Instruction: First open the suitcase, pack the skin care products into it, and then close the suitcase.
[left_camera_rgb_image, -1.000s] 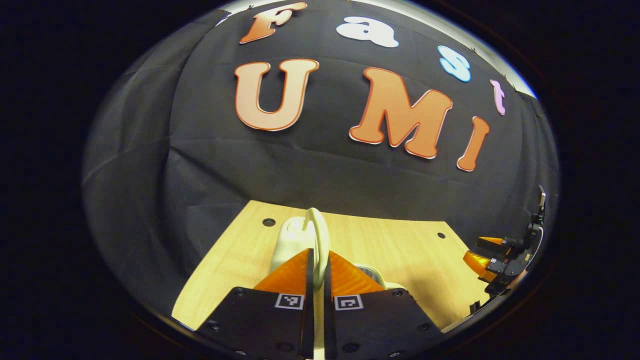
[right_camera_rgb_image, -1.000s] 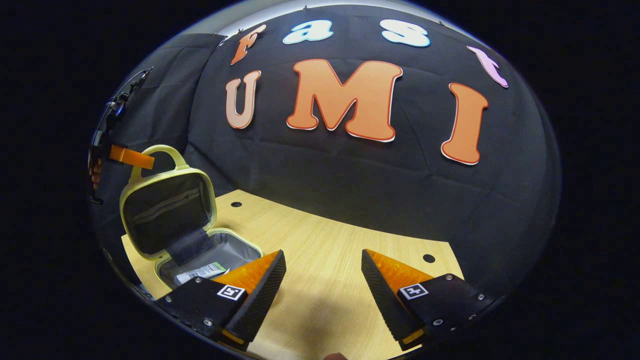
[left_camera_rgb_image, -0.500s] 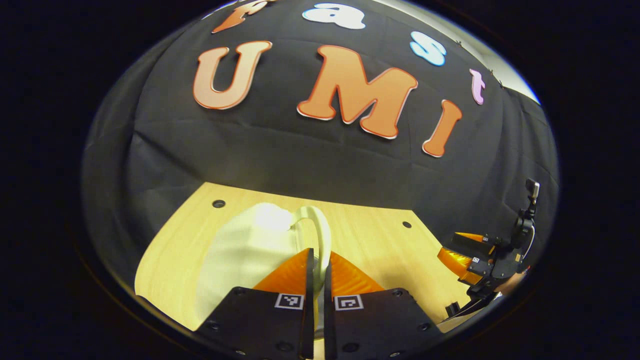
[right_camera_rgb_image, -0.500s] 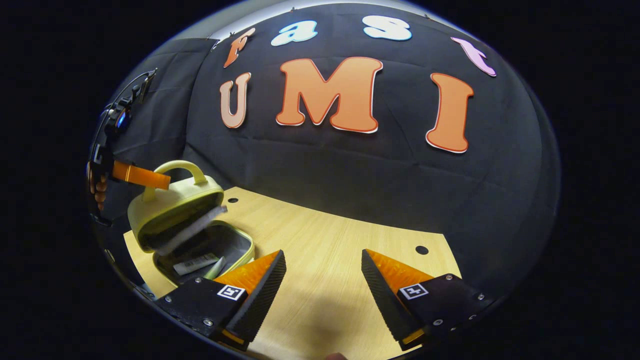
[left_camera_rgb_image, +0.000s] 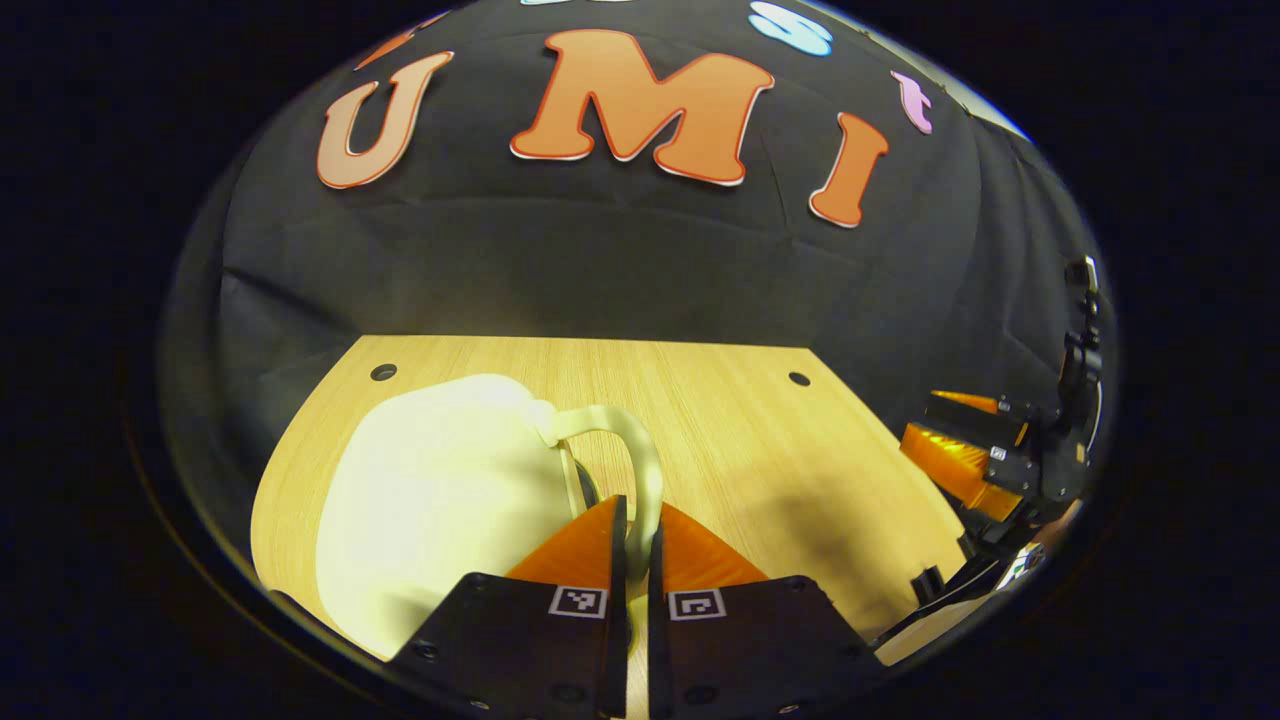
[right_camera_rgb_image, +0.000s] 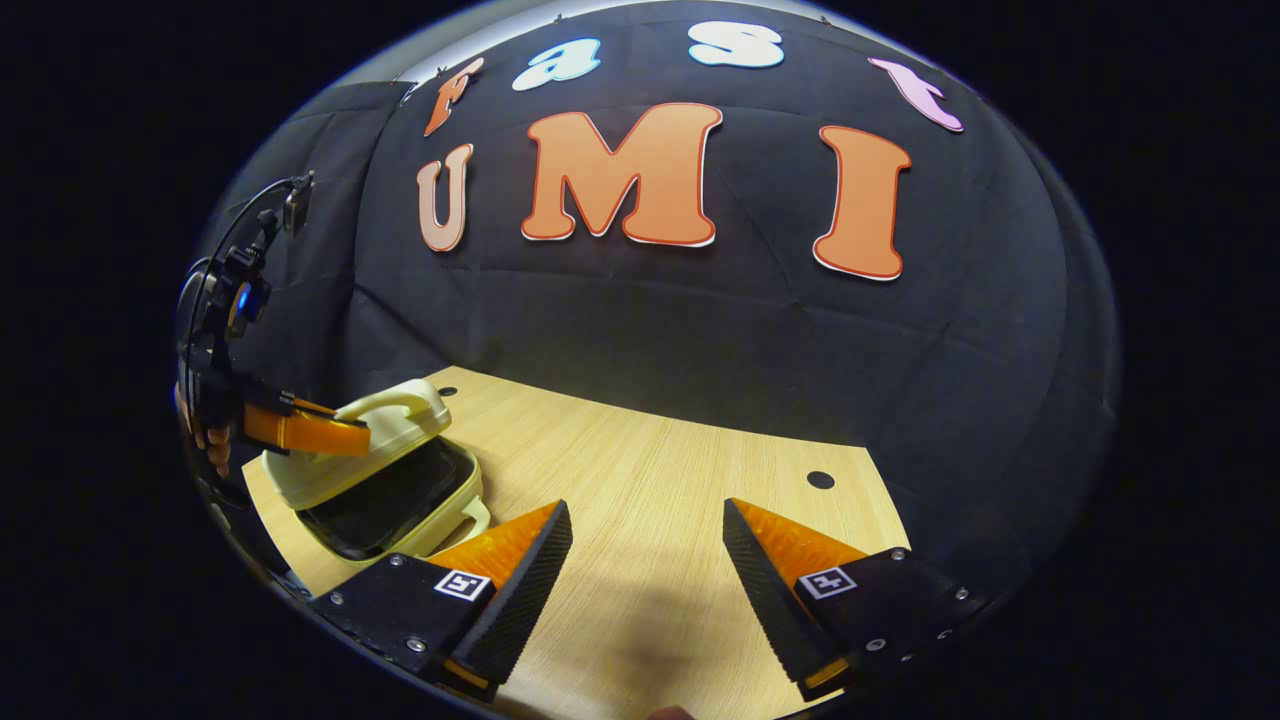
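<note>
At lower left of the right gripper view, our left gripper (right_camera_rgb_image: 330, 436) pinches the handle (left_camera_rgb_image: 640, 470) of the suitcase (right_camera_rgb_image: 385, 480), lid nearly down on the tabletop (right_camera_rgb_image: 650, 520); our right gripper (right_camera_rgb_image: 648, 545) has its jaws spread.

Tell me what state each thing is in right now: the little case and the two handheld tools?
Suitcase: lid partly lowered, a gap left, not yet closed.
Suitcase handle: pinched between the left tool's fingers.
Left tool: shut on the handle, holding the lid.
Right tool: open, holding nothing, above the table.
</note>
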